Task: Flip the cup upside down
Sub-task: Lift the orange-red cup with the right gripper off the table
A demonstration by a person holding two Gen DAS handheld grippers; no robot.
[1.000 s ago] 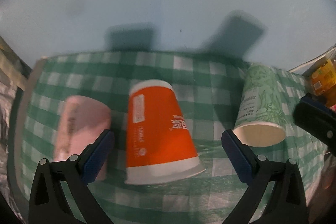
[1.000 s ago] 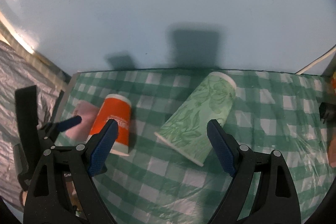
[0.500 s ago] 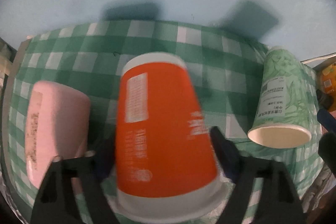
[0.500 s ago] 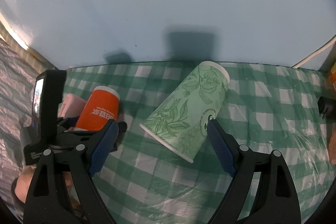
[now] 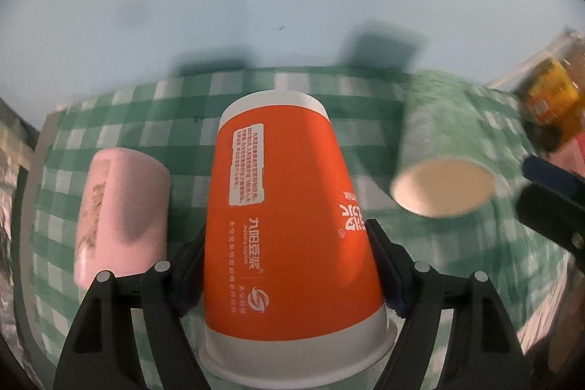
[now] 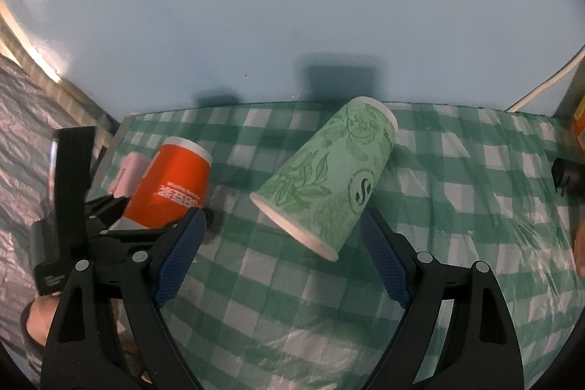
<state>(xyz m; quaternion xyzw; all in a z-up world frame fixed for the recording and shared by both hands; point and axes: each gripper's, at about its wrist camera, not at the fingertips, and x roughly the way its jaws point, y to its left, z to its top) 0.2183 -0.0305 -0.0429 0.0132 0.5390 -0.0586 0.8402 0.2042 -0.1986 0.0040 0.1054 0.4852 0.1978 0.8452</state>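
An orange paper cup (image 5: 289,243) lies between the fingers of my left gripper (image 5: 289,265), which is shut on its sides near the rim; its base points away from me. It also shows in the right wrist view (image 6: 172,185), tilted, held by the left gripper (image 6: 109,207). A green leaf-print cup (image 6: 329,174) lies on its side on the green checked cloth (image 6: 292,298), mouth toward me, blurred in the left wrist view (image 5: 442,167). My right gripper (image 6: 281,258) is open just before the green cup, not touching it.
A pink cup (image 5: 120,207) lies on its side left of the orange cup. Yellow and orange packages (image 5: 548,97) sit at the cloth's right end. A pale blue wall stands behind the table. Crinkled grey sheeting (image 6: 25,134) lies off the left edge.
My left gripper moved in around the orange cup and closed on it. My right gripper came closer to the green cup, which has tilted slightly.
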